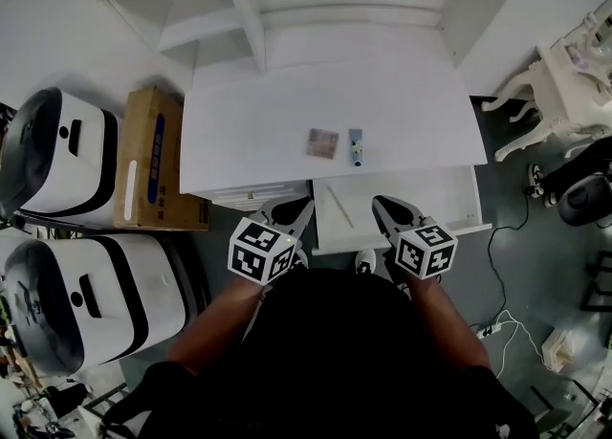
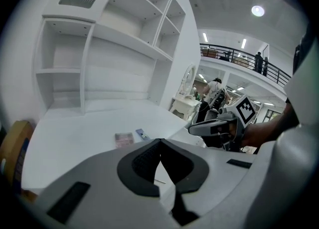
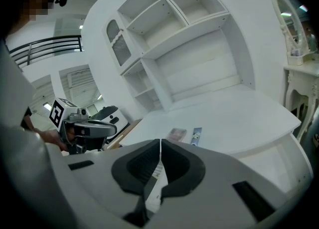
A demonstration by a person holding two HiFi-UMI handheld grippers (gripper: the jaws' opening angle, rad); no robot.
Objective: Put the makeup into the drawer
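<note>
Two makeup items lie on the white desk top (image 1: 249, 131): a pinkish palette (image 1: 322, 143) (image 2: 123, 137) (image 3: 176, 134) and, just right of it, a slim blue piece (image 1: 356, 147) (image 2: 142, 134) (image 3: 196, 135). Below them the right-hand drawer (image 1: 449, 200) stands pulled out, with a thin pale stick (image 1: 339, 206) inside. My left gripper (image 1: 304, 204) (image 2: 160, 140) hovers by the drawer's left front corner, shut and empty. My right gripper (image 1: 380, 202) (image 3: 160, 140) hangs over the drawer's front, shut with nothing in it. Both are short of the makeup.
An empty white shelf unit (image 1: 244, 7) rises at the desk's back. A cardboard box (image 1: 148, 158) and two white-and-black machines (image 1: 57, 150) stand to the left. A white ornate table (image 1: 559, 83), a dark chair base (image 1: 583, 198) and floor cables (image 1: 507, 322) are at the right.
</note>
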